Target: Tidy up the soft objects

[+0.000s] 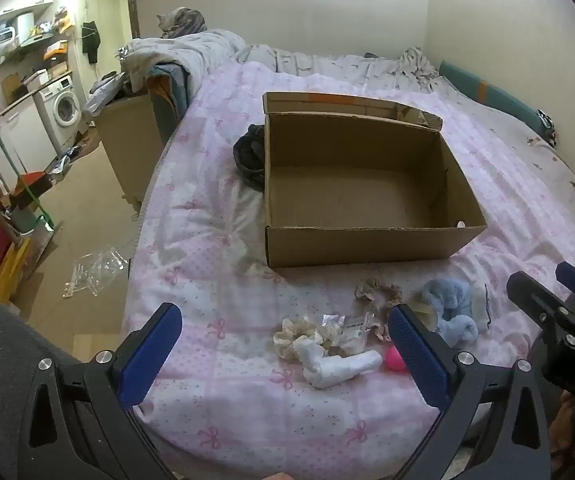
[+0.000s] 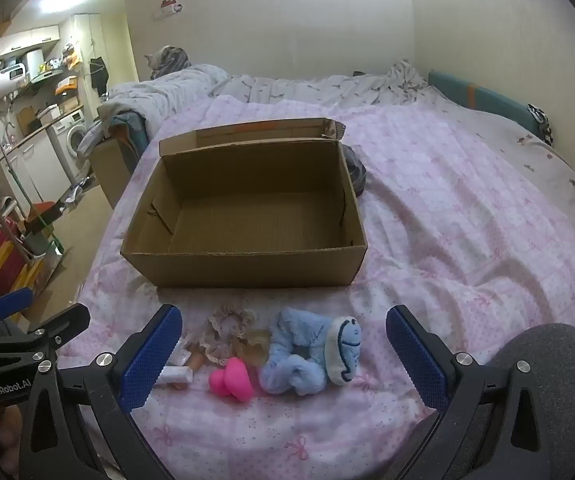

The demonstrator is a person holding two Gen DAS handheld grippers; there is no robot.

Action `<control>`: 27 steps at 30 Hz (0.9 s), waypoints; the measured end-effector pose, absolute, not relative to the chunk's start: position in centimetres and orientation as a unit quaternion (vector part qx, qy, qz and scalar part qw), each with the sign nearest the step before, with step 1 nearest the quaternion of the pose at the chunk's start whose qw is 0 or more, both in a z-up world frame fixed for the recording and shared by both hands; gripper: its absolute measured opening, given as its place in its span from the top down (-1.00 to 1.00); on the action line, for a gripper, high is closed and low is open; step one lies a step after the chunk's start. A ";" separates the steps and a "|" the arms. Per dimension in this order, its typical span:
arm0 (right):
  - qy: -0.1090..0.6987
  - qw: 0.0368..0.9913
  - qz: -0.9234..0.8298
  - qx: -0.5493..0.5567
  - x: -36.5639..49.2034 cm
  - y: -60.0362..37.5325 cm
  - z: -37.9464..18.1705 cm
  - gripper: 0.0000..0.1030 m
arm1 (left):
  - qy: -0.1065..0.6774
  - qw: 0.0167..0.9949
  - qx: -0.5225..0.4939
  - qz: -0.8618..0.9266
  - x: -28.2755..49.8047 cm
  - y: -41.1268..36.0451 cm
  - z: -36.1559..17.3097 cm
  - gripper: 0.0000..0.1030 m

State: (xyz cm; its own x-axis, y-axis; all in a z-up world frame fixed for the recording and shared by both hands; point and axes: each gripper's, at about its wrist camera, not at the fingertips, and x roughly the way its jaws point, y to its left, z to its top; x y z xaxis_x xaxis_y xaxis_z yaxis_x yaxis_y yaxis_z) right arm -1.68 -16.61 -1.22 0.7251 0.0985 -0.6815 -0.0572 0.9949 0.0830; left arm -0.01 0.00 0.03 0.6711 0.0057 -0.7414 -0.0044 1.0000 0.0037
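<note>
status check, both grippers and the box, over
Left gripper open, empty; right gripper open, empty. Cardboard box empty on the bed; blue plush, pink toy and scrunchies loose in front. Path clear.

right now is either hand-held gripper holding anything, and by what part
Nothing is held. The left hand-held gripper and the right hand-held gripper are both open above the bed, with the soft items lying loose.

Box (image 2: 243, 216) on bed (image 2: 467, 208); soft items (image 2: 295, 352) before it.
</note>
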 end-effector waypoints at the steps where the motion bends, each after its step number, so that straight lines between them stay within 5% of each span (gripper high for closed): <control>1: 0.367 0.929 0.042 0.028 -1.7 -16.6 -1.2 -1.00 | 0.405 0.914 0.001 0.003 0.0 0.0 0.0 -1.00; 27: 0.365 0.930 0.041 0.025 -1.7 -16.6 -1.3 -1.00 | 0.408 0.913 0.001 0.006 0.0 0.3 -0.1 -1.00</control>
State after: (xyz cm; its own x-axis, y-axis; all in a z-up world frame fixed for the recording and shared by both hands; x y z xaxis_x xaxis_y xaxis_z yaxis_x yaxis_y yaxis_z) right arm -1.71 -16.57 -1.26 0.7302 0.0942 -0.6767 -0.0580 0.9954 0.0760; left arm 0.02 0.35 -0.10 0.6663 0.0117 -0.7456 -0.0101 0.9999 0.0067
